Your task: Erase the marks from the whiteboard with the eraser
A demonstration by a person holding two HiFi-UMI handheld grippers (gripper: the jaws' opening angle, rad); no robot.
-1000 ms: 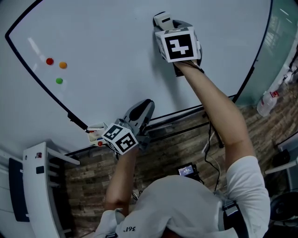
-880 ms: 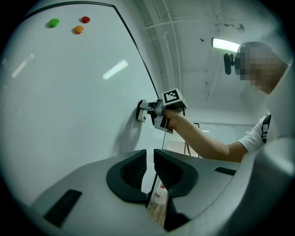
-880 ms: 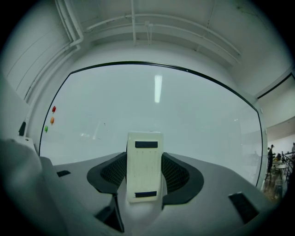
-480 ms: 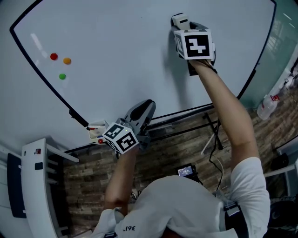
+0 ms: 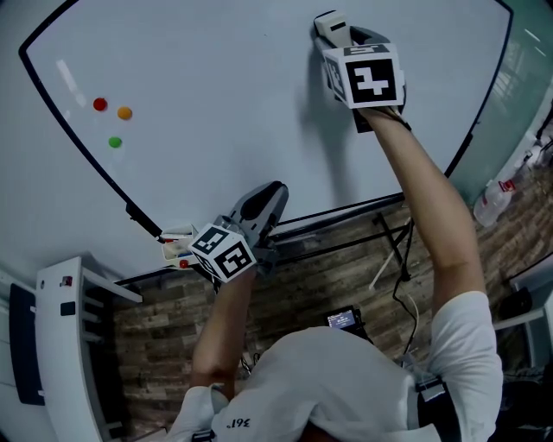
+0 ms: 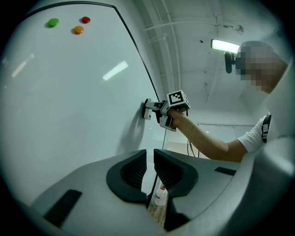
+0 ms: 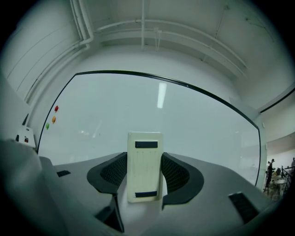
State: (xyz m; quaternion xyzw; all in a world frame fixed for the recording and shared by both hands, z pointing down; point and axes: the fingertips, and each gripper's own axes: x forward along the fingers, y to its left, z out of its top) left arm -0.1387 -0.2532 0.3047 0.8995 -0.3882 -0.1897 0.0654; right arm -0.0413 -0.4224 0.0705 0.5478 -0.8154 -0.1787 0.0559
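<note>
The whiteboard [image 5: 216, 104] fills the upper part of the head view. My right gripper [image 5: 344, 41] is shut on a cream eraser [image 5: 329, 24] and presses it flat against the board's upper right area. In the right gripper view the eraser [image 7: 144, 166] stands upright between the jaws, against the board [image 7: 193, 120]. My left gripper [image 5: 266, 197] hangs low by the board's bottom edge, shut with nothing between its jaws. The left gripper view shows the right gripper [image 6: 154, 109] and the eraser [image 6: 146, 110] on the board. I make out no pen marks on the board.
Red [image 5: 100, 104], orange [image 5: 125, 112] and green [image 5: 115, 142] magnets sit on the board's left part. A small tray with items [image 5: 177, 246] hangs at the bottom edge. A bottle [image 5: 488, 203] stands at right, a white cabinet [image 5: 60, 345] at left, stand legs [image 5: 389, 250] below.
The right gripper has carried the eraser to the right and slightly up across the board. The left gripper has stayed in place.
</note>
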